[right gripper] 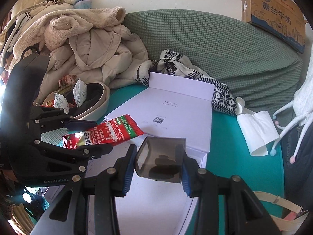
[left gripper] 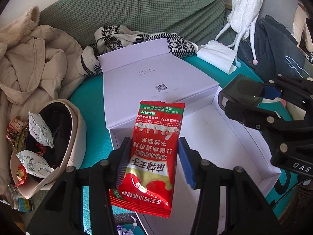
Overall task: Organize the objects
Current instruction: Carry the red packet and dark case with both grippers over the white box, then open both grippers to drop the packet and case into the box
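Your left gripper (left gripper: pixel 152 162) is clamped on the red packet (left gripper: pixel 154 154); your right gripper (right gripper: pixel 156 168) grips the smoky cup (right gripper: pixel 160 160), both over the white box (left gripper: pixel 215 137).

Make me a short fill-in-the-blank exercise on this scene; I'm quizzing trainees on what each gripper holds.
1. The left gripper is shut on a ____ snack packet.
2. The right gripper is shut on a smoky translucent ____.
3. Both grippers hang over the open white ____.
4. A patterned knit garment lies behind the box, against the ____ sofa back.

Missing words: red; box; gift box; green
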A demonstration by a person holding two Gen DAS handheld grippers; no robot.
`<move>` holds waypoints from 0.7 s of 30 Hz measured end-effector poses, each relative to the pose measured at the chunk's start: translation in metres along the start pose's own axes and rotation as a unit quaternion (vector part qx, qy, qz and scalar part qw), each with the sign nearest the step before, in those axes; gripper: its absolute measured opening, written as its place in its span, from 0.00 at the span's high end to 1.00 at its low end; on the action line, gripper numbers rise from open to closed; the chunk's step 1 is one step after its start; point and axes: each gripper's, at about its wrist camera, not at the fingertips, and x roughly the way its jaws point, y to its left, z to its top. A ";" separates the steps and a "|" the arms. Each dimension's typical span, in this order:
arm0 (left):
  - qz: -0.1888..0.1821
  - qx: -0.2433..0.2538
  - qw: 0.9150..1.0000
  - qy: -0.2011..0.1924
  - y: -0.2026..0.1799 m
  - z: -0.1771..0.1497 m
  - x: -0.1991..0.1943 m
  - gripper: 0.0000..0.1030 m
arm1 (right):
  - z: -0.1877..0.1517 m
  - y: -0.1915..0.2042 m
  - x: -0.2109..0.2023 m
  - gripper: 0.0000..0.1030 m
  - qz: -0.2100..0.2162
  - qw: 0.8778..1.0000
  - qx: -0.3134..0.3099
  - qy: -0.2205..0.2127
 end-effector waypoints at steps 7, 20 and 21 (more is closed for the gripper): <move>0.009 0.002 1.000 0.023 0.006 0.016 0.035 0.55 | -0.005 -0.014 0.026 0.60 0.018 1.000 0.015 0.018; 0.020 0.005 0.999 0.035 0.001 0.018 0.058 0.47 | -0.012 -0.024 0.041 0.50 -0.004 0.999 0.028 0.041; 0.021 0.003 0.999 0.039 0.001 0.018 0.058 0.43 | -0.012 -0.024 0.040 0.48 -0.005 0.999 0.029 0.040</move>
